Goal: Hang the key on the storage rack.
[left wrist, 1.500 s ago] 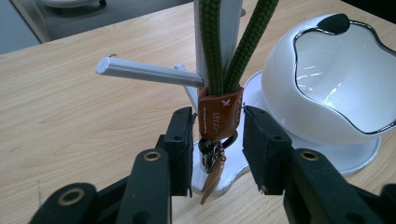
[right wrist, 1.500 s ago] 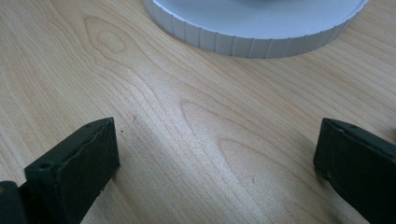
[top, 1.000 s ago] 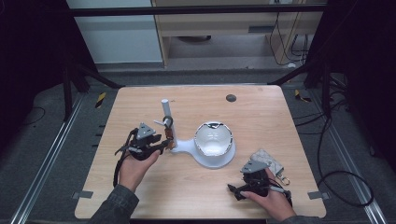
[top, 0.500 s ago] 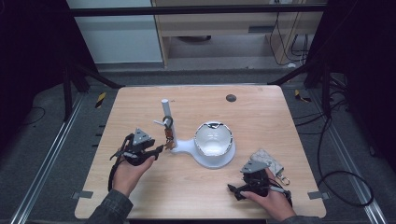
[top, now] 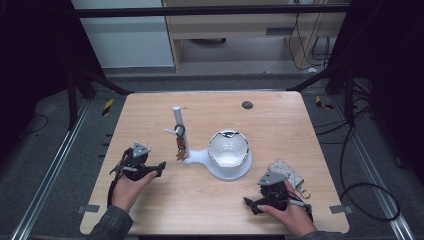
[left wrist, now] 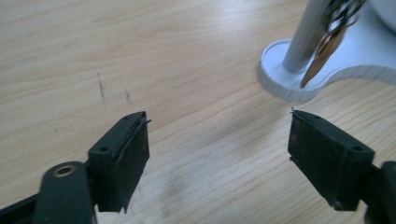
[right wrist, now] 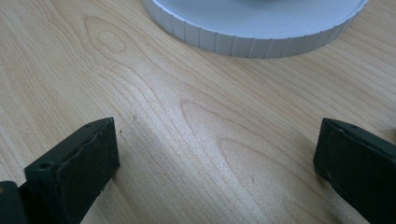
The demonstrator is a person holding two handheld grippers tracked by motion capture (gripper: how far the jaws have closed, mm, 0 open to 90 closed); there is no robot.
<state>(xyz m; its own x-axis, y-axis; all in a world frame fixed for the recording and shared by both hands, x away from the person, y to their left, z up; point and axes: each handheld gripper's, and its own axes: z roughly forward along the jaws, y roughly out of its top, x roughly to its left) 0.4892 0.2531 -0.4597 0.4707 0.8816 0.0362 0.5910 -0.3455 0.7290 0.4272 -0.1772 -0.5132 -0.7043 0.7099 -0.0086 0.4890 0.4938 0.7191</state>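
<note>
- Right gripper (top: 252,205), near edge of the table (top: 150,210), person's side: jaws spread wide, nothing between them, just bare wood in the right gripper view (right wrist: 215,154). Parked low, pointing twd the round base of the white stand (right wrist: 252,28). Risk: if it slides fwd w/o lifting, a jaw could bump the base rim and shove the whole stand.
- Small grey pouch w/ a metal clip (top: 286,173) sits just behind/right of that hand. Risk: cable or sleeve drags it twd the table edge when the hand moves.
- Left gripper (top: 161,166), left of centre: released, jaws well apart, holding nothing (left wrist: 219,154). It faces the stand's post foot (left wrist: 289,79), near but apart from it.
- Task thing: bunch of keys (top: 180,147) hanging on a ring from the peg on the white post (top: 177,125); lowest key tip (left wrist: 322,56) dangles just above the foot of the post, looks like touching or nearly, can't tell.
- Risks at the keys, my read: keys hang free so they'll swing if nudged; closing on one loose key only, grip may twist or slip; pulling sideways rather than up/off the peg could snag the ring and tip the post, since stand looks light.
- White bowl-like dish (top: 228,149) on the stand's round base, right of the post: a tipped stand takes it along.
- Dark round hole/grommet (top: 247,105) far side of table, out of the way, no issue.
</note>
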